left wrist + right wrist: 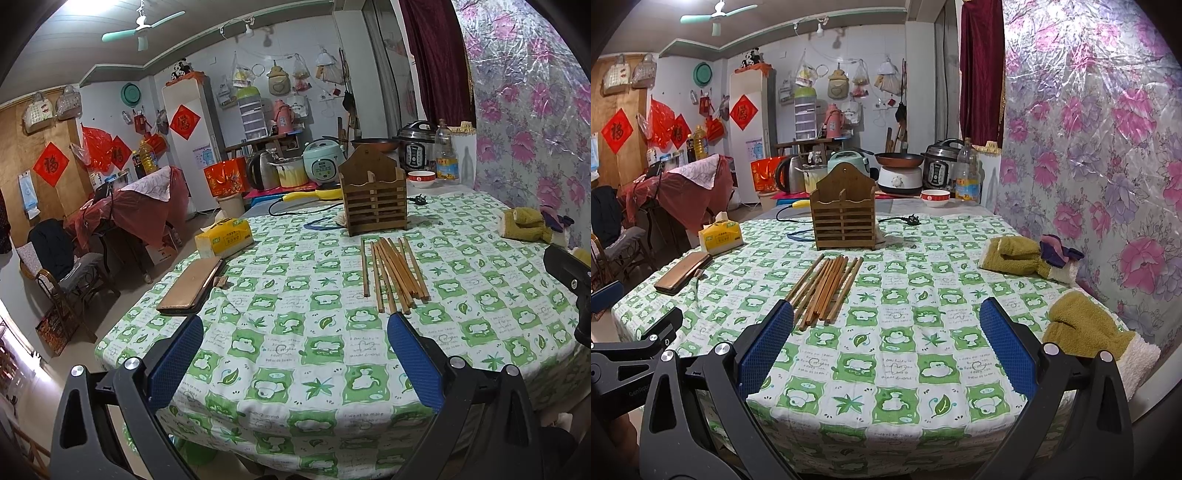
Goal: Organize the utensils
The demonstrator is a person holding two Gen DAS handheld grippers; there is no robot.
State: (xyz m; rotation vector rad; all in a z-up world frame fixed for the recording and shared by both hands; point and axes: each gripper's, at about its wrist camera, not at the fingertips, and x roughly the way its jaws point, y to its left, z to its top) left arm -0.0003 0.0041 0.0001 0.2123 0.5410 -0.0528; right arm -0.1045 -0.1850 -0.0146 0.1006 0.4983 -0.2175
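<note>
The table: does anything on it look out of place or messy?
Yes. The chopsticks lie loose in a fanned heap on the tablecloth, not standing in the wooden holder just behind them. An unplugged power plug also trails across the cloth.

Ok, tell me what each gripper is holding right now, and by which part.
Nothing. The left gripper and right gripper are both open and empty above the table; the chopsticks lie loose in front of the wooden holder.
</note>
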